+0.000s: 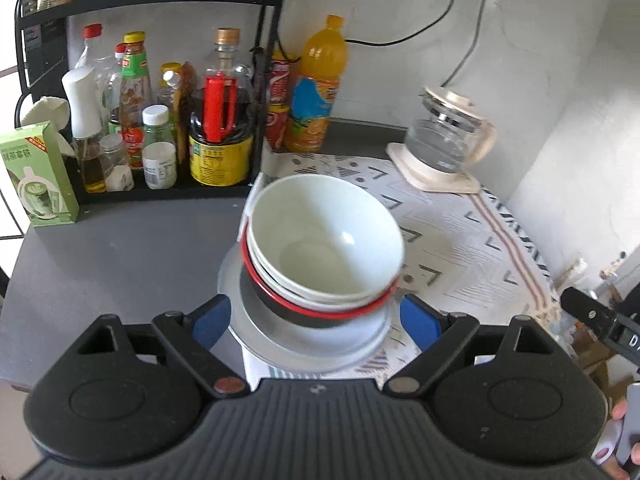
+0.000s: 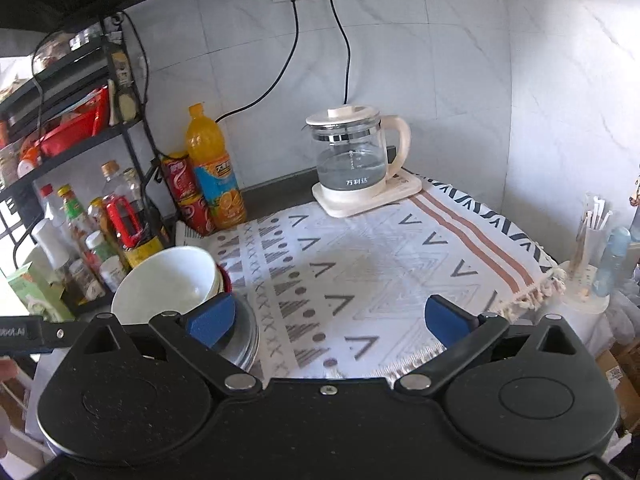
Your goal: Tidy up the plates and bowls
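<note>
A stack of dishes stands on the counter: a white bowl (image 1: 324,236) on top, nested in another white bowl and a black bowl with a red rim (image 1: 280,300), all on grey plates (image 1: 304,340). My left gripper (image 1: 316,320) is open, its blue fingers on either side of the stack's near edge, holding nothing. In the right wrist view the stack (image 2: 172,280) sits at the left, with the plates (image 2: 244,336) beneath. My right gripper (image 2: 330,316) is open and empty over the patterned cloth (image 2: 360,264), right of the stack.
A black rack of bottles and jars (image 1: 160,120) stands left of the stack. An orange juice bottle (image 1: 316,88) and red cans stand behind it. A glass kettle on its base (image 2: 356,160) sits at the back. A holder with sticks (image 2: 588,248) stands at the right edge.
</note>
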The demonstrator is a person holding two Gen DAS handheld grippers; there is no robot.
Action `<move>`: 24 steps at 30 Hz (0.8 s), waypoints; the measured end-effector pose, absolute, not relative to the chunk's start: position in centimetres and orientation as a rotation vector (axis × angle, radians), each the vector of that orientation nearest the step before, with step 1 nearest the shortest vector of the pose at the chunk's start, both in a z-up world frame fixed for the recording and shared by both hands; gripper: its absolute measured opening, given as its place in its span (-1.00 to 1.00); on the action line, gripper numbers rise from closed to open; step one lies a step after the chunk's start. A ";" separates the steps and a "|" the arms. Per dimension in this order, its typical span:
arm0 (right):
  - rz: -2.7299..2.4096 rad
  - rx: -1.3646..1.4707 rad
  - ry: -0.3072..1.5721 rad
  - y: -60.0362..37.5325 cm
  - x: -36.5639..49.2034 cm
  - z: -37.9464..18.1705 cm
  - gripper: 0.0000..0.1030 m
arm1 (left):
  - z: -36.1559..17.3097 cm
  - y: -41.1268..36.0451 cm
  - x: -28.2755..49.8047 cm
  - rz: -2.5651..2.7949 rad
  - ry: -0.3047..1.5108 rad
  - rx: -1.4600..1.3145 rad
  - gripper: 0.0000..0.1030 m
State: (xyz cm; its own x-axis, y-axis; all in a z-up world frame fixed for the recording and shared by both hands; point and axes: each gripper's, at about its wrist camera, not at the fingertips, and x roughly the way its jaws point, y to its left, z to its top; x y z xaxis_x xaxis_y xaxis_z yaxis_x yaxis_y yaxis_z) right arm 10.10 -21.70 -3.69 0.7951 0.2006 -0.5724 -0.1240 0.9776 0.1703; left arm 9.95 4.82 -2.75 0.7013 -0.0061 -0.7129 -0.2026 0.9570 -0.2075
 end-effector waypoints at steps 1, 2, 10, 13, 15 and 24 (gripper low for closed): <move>0.171 0.125 0.632 -21.8 9.7 -3.6 0.99 | -2.7 4.5 9.6 0.104 0.788 -0.276 0.75; 0.168 0.127 0.637 -21.9 9.3 -3.7 0.99 | -2.5 4.2 9.1 0.098 0.785 -0.265 0.75; 0.160 0.111 0.630 -21.0 6.8 -2.4 0.99 | -1.3 2.9 5.8 0.078 0.779 -0.238 0.75; 0.164 0.115 0.626 -21.1 6.0 -2.0 0.99 | -0.8 2.5 4.8 0.064 0.761 -0.219 0.75; 0.164 0.107 0.622 -21.1 5.5 -1.8 0.99 | -0.5 2.3 4.3 0.059 0.756 -0.210 0.75; 0.181 0.079 0.633 -20.9 3.9 -1.1 0.99 | 0.2 1.9 2.5 0.053 0.728 -0.175 0.75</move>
